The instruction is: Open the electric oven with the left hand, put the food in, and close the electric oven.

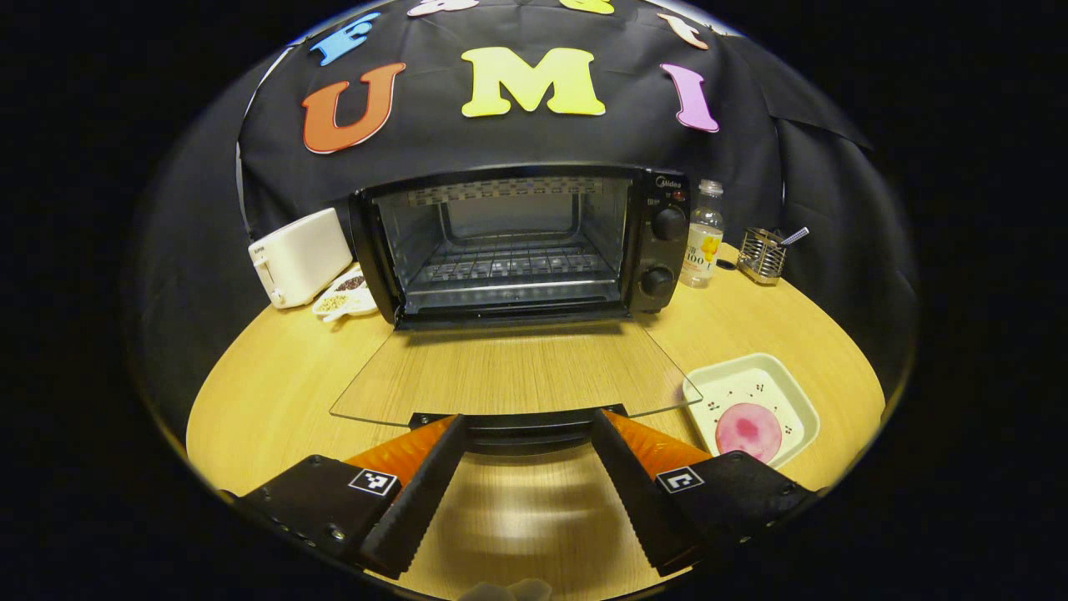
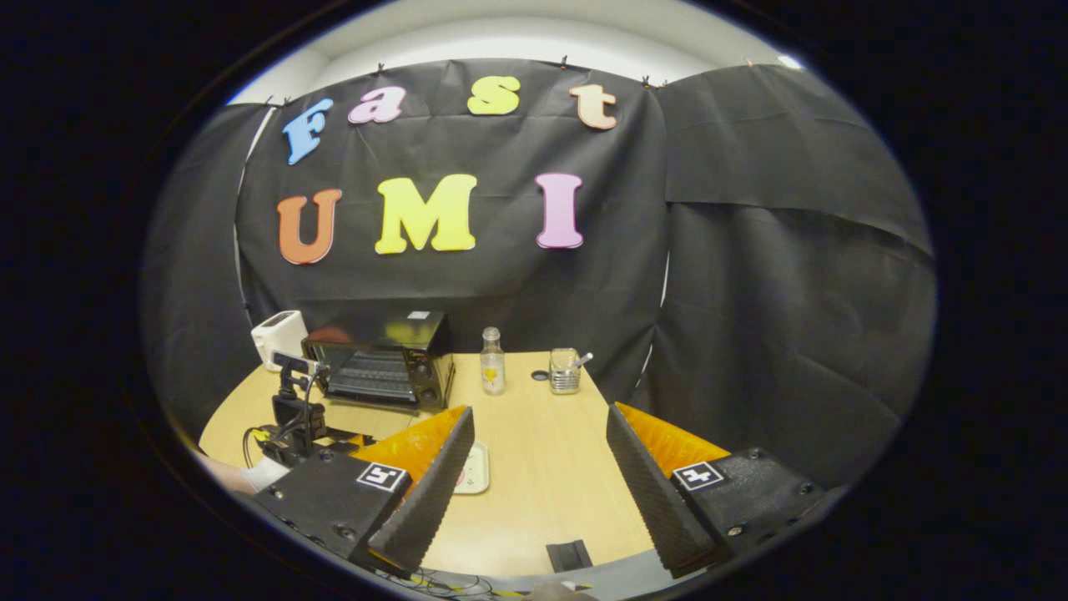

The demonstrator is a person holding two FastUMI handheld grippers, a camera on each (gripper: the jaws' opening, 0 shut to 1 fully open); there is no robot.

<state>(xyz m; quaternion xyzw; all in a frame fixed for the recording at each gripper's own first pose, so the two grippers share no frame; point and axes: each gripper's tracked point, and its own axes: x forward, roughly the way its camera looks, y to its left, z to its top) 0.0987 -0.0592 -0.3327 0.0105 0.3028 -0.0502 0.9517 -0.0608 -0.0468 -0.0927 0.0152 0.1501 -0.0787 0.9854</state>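
Note:
The black electric oven (image 1: 517,242) stands at the back of the round wooden table (image 1: 275,376) with its cavity and wire rack exposed. Its glass door (image 1: 517,371) lies flat toward me. My left gripper (image 1: 528,417) is open, and the door's dark handle (image 1: 521,434) lies between its spread fingertips. The food, a pink round slice (image 1: 748,430), rests on a white square plate (image 1: 793,401) right of the door. In the right gripper view, my right gripper (image 2: 540,411) hangs open and empty above the table, well back from the oven (image 2: 384,363). The left gripper (image 2: 292,417) shows there in front of the oven.
A white toaster (image 1: 300,255) and a small dish of seeds (image 1: 344,294) sit left of the oven. A clear bottle (image 1: 702,234) and a metal mesh holder (image 1: 763,253) stand to its right. A small black object (image 2: 569,553) lies at the table's near edge.

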